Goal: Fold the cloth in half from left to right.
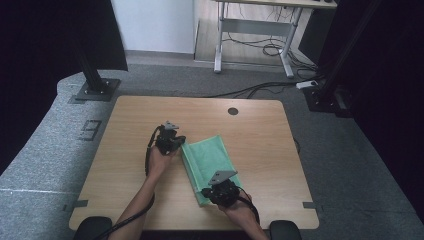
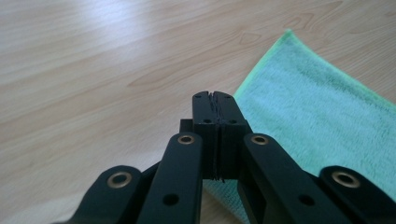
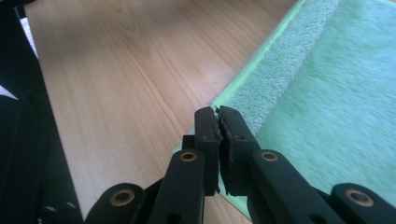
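A green terry cloth (image 1: 210,155) lies folded on the wooden table (image 1: 140,107), its long sides running from near right to far left. My left gripper (image 1: 180,142) hovers at the cloth's far left corner, jaws shut. In the left gripper view the closed tips (image 2: 214,95) show nothing between them, and the cloth (image 2: 317,112) lies just beyond and to the right. My right gripper (image 1: 206,194) is at the cloth's near corner. In the right gripper view its jaws (image 3: 218,109) are also shut, just over the thick hem of the cloth (image 3: 336,93).
A round cable hole (image 1: 233,111) sits near the table's far edge. Black frame posts (image 1: 92,75) stand on grey carpet behind the table at both sides. Another desk with loose cables (image 1: 260,50) is farther back. Bare wood lies left and right of the cloth.
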